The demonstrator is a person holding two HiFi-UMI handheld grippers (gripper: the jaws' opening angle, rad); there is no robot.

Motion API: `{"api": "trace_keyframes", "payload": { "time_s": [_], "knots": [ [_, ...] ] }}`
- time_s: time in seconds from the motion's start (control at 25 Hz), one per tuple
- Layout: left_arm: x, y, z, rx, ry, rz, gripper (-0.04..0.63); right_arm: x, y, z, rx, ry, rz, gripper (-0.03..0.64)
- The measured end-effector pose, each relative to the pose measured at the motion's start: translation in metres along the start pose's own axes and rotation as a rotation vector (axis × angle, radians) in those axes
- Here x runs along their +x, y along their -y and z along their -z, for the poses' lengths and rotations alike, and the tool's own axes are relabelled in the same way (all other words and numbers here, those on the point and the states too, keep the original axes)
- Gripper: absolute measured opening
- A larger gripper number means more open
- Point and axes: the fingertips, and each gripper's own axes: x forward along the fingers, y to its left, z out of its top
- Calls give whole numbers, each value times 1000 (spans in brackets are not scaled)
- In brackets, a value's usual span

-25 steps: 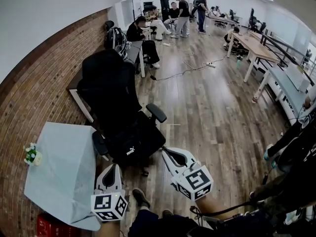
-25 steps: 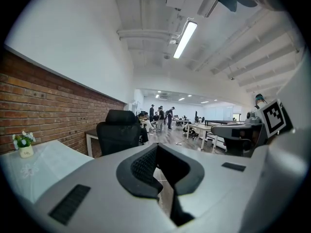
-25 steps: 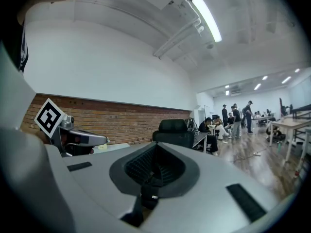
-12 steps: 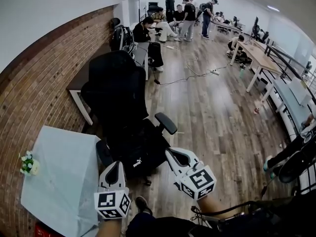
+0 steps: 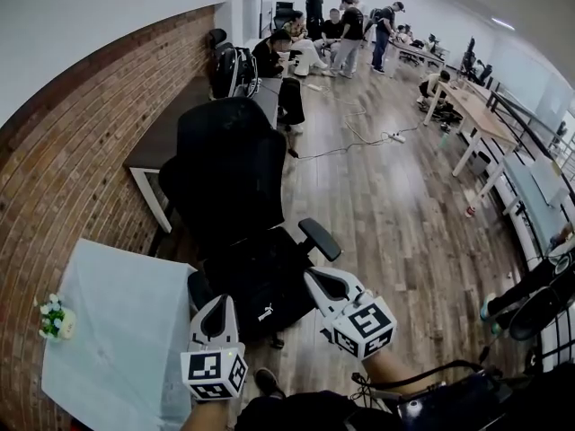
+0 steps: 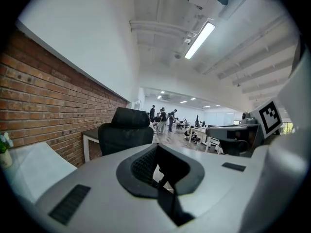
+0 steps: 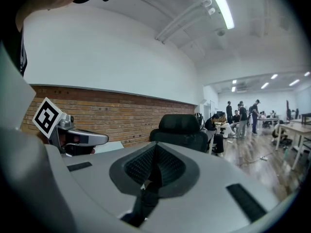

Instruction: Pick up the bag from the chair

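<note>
Sitting on the seat of a black office chair (image 5: 225,164), a black bag (image 5: 253,285) carries a small white logo, too small to read. The left gripper (image 5: 219,302) and right gripper (image 5: 314,277) hover near it, fingers pressed together, holding nothing.

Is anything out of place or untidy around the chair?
A black bag lies on the office chair, and a cable trails loose across the wooden floor beyond it. Nothing looks spilled or damaged.
</note>
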Motion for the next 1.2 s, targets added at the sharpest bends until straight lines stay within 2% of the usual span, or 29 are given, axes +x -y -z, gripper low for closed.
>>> {"api": "trace_keyframes", "payload": {
  "time_s": [0.2,0.56,1.0,1.2],
  "knots": [
    [16,-25,-7,-3,6,11,11,32,3,-9,-4,4,15,17],
    [45,-49,6,-19,-33,-25,11,74,29,-3,4,0,22,18],
    [120,-61,39,-63,-120,-170,11,149,108,31,54,-55,-92,18],
    [136,-71,69,-92,-194,-296,11,186,136,65,72,-141,-172,19]
  ]
}}
